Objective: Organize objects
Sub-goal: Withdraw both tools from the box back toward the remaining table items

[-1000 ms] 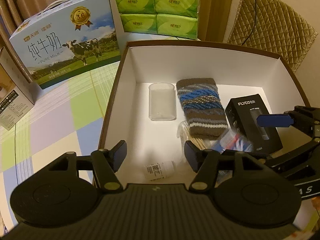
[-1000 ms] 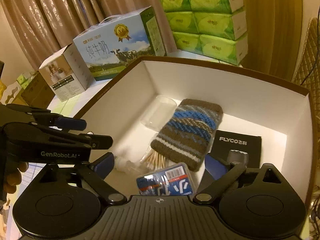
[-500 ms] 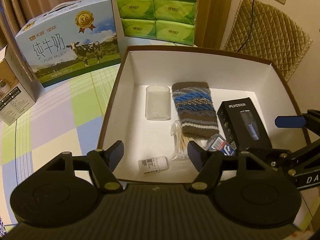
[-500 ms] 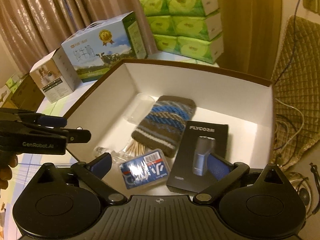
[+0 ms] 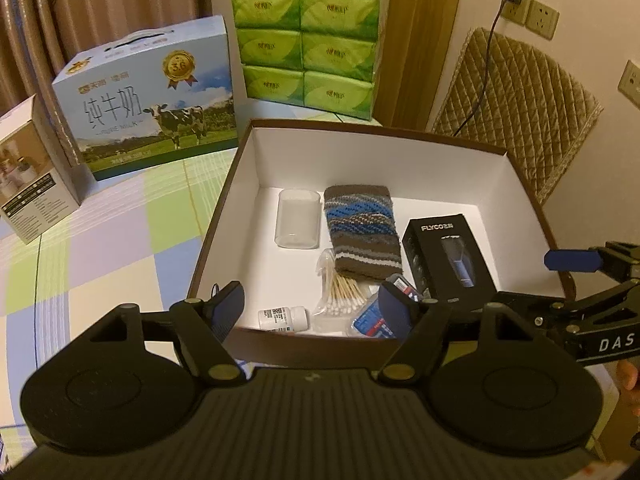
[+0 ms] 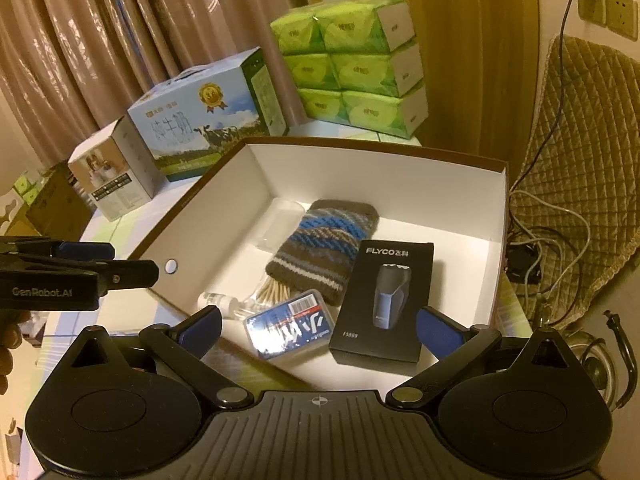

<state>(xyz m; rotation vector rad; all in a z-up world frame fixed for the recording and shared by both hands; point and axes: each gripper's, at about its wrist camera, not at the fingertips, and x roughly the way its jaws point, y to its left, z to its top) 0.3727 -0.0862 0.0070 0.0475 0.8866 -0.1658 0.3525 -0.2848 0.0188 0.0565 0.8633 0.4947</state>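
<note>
A brown-rimmed white box [image 5: 360,130] holds a clear plastic case [image 5: 298,220], a striped knitted pouch [image 5: 362,232], a black FLYCO shaver box [image 5: 448,256], a bag of cotton swabs [image 5: 344,292], a small white bottle [image 5: 282,318] and a blue card pack [image 6: 290,328]. My left gripper [image 5: 312,302] hovers above the box's near rim. Its jaws are opening and nothing is between them. Over the near right corner, my right gripper [image 6: 319,323] stands wide open and empty, above the blue pack and the shaver box [image 6: 384,300].
Behind the box stand a blue milk carton [image 5: 148,96], stacked green tissue packs [image 5: 308,40] and a small white carton [image 5: 28,188] on the checkered cloth [image 5: 100,240]. A quilted cushion [image 5: 520,100] and loose cables [image 6: 552,248] lie to the right.
Both grippers have drawn back and risen from the box, so more of it shows. The jaws of both have widened. The blue pack stays lying in the box.
</note>
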